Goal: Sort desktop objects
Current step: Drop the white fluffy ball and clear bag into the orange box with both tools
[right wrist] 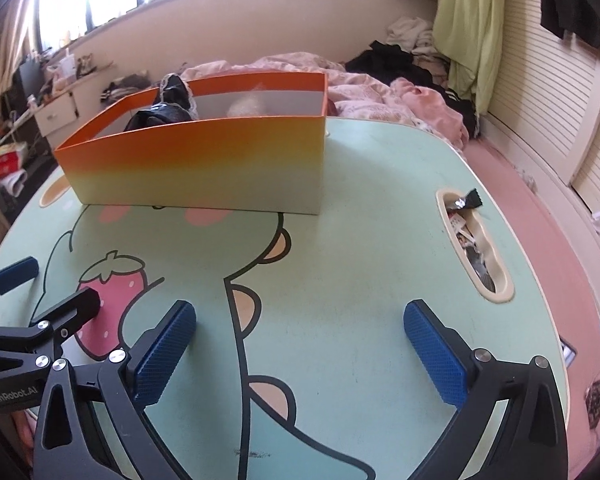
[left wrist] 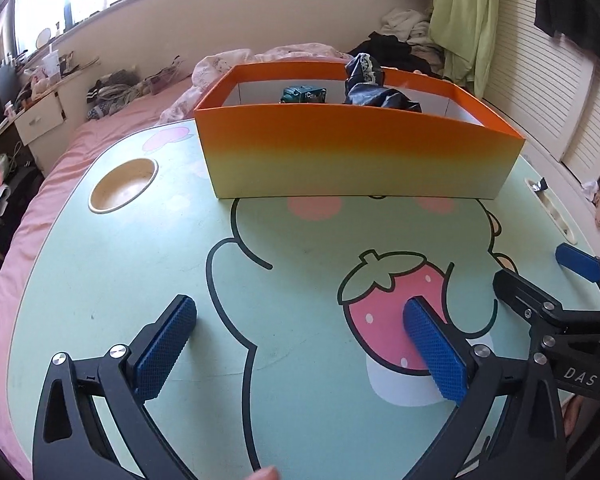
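While both tools hang low over the mint-green lap table (left wrist: 112,264), the left gripper (left wrist: 300,344) fills the bottom of the left wrist view with its blue-padded jaws spread wide and nothing between them; a fingertip shows at the bottom edge. Below it lies only the printed cartoon with a pink strawberry (left wrist: 388,312). At the lower right of that view the right gripper (left wrist: 540,280) reaches in, just beside the left one. In the right wrist view the right gripper (right wrist: 300,352) is likewise released, jaws wide apart over bare tabletop, with the left gripper at the lower left of the frame.

Farther out, a round cup recess (left wrist: 124,184) sits in the table at the left of the left wrist view, and a long slot (right wrist: 476,248) along the table's right edge holds small wrappers and bits too small to tell.

Beyond the open middle of the table stands the orange box (left wrist: 356,160), its walls fading from orange at the rim to pale yellow at the base, white inside. It sits at the far edge, upper centre in both views. Inside it, a dark green toy car (left wrist: 304,94) lies toward the left and a crumpled black bag (left wrist: 376,88) rises above the rim toward the right. Something pale and blurred (right wrist: 246,106) also lies inside.

Behind the table is a pink bed (right wrist: 540,208) strewn with clothes.
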The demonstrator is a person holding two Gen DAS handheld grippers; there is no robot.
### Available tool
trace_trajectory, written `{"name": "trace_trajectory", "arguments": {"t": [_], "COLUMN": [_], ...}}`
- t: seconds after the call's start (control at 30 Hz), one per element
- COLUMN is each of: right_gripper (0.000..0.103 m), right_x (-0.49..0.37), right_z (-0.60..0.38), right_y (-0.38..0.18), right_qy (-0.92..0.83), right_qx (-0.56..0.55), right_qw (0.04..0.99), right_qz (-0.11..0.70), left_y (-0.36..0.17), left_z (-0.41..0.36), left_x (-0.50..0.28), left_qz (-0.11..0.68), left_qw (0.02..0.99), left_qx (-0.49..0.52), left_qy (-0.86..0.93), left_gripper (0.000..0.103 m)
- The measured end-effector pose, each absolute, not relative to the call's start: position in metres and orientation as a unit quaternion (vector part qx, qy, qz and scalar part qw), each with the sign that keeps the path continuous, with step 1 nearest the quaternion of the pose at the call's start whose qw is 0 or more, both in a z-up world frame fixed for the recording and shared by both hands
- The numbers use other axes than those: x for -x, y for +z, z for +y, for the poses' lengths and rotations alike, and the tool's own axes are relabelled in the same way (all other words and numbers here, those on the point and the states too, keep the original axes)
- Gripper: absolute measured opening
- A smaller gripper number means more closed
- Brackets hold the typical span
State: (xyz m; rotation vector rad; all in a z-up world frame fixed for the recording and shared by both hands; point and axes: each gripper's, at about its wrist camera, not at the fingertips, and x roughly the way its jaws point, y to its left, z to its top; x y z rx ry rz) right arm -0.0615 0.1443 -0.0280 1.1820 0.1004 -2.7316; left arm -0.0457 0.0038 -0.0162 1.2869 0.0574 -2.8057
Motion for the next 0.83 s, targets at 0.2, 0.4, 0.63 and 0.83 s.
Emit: {"name": "trace_trajectory", "arguments": {"t": [0.2,0.4,0.63,0.83], "right_gripper": [0.103,0.103,0.103,0.103], "right_x": [0.0603,0.0632,0.0631,0.0625], "right_z": [0.1426,0.1440,0.1440,0.1432], "right_y": [-0.0280,-0.0276,-0.0274,-0.0275], "right_qy": [-0.920,-0.920,-0.920,-0.920], "right_qx": [-0.378,-0.374,-0.374,-0.374], "right_qw": [0.099,0.108,0.108,0.108], "right_qz": [0.040,0.043,0.042,0.042], "left_y": [-0.0154,-0.0157,-0.0155,-0.0155], "left_z": [0.0067,0.0087,0.0080,0.0085], "left_x": [0.0470,0.0471,0.0477,0.0494], "left_qz": [0.017,0.016,0.016,0.015], "left_qw": [0.026,0.024,0.023,0.023], "left_qx": [-0.410,-0.409,-0.409,-0.410], "left_qy": [-0.912,-0.912,-0.912,-0.912], "left_gripper": [0.103,0.103,0.103,0.103]}}
